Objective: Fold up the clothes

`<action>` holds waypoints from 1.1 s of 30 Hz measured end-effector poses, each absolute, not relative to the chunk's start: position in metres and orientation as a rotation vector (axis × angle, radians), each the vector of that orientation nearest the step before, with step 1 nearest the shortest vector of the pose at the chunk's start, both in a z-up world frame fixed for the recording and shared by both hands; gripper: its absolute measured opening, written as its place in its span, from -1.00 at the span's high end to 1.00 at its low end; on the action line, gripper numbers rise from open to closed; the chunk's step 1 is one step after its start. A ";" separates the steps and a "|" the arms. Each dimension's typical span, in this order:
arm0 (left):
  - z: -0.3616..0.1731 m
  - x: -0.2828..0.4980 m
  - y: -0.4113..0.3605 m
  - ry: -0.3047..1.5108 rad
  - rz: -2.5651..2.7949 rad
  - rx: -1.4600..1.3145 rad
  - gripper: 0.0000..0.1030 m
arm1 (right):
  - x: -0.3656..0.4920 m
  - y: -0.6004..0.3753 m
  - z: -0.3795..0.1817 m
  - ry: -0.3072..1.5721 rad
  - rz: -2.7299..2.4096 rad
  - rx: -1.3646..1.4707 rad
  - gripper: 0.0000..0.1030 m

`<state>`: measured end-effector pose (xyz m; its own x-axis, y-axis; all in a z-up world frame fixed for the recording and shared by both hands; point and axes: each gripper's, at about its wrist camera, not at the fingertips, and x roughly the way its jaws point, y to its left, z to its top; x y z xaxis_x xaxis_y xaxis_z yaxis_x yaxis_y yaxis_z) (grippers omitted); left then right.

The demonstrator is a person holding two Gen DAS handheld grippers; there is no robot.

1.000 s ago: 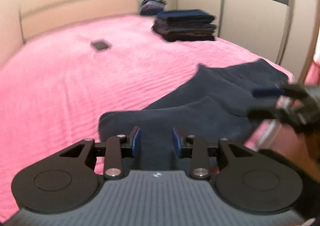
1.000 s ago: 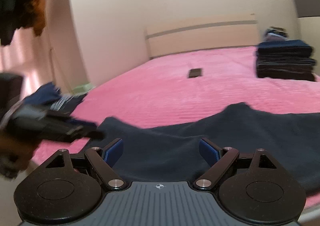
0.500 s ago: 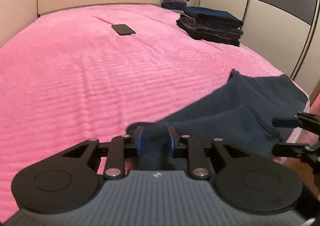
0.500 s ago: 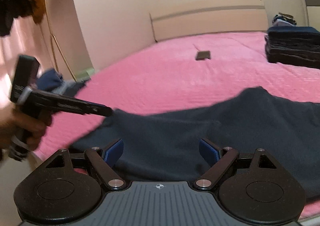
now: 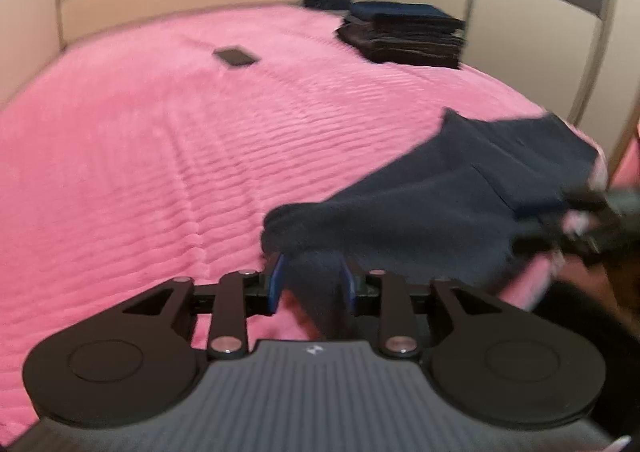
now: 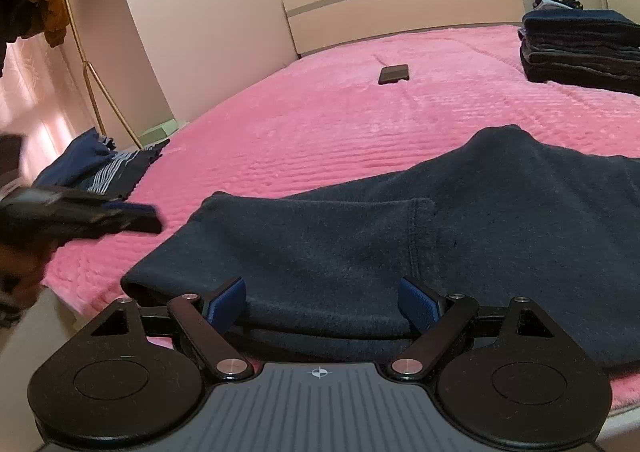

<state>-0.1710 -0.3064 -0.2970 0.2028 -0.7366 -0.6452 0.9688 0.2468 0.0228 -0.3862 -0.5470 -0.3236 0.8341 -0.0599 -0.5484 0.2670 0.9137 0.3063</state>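
Since half a second ago, my left gripper has lifted the cuff end of the dark navy garment off the pink bedspread, and the cloth now bunches up above the pads. From my left wrist view, the two blue pads stand close together with a fold of that garment pinched between them, the rest trailing away to the right across the near edge of the bed. Motion blur smears this view, so I would only say the dark shape at the far right is probably my other gripper. Farther back I see a dark phone lying flat on the bedspread and a stack of folded clothes near the wardrobe. From my right wrist view, my right gripper has its jaws spread wide, holding nothing, with the garment's near hem lying between and just beyond the pads. The garment lies mostly flat on the bedspread here, a seam running down its middle. My left gripper shows blurred at the left edge, and a small pile of blue striped clothes sits behind it at the bed's corner.
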 end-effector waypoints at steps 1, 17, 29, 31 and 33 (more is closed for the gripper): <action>-0.298 -0.185 -0.299 0.533 -1.260 0.531 0.18 | -0.388 -0.544 -0.322 0.557 -0.183 0.374 -0.68; -0.351 -0.257 -0.333 0.404 -1.044 0.664 -0.28 | -0.380 -0.530 -0.317 0.550 -0.186 0.259 -0.69; -0.330 -0.234 -0.293 0.512 -1.054 0.477 -0.23 | -0.378 -0.534 -0.333 0.600 -0.182 0.234 -0.69; -0.327 -0.230 -0.293 0.524 -1.040 0.436 -0.25 | -0.378 -0.535 -0.333 0.598 -0.185 0.243 -0.69; -0.324 -0.223 -0.295 0.546 -1.023 0.386 -0.25 | -0.379 -0.532 -0.331 0.601 -0.179 0.229 -0.69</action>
<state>-0.2230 -0.2952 -0.3245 0.4075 -0.6936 -0.5940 0.8793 0.4735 0.0504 -0.3789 -0.5322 -0.3312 0.8109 -0.0996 -0.5767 0.2319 0.9594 0.1604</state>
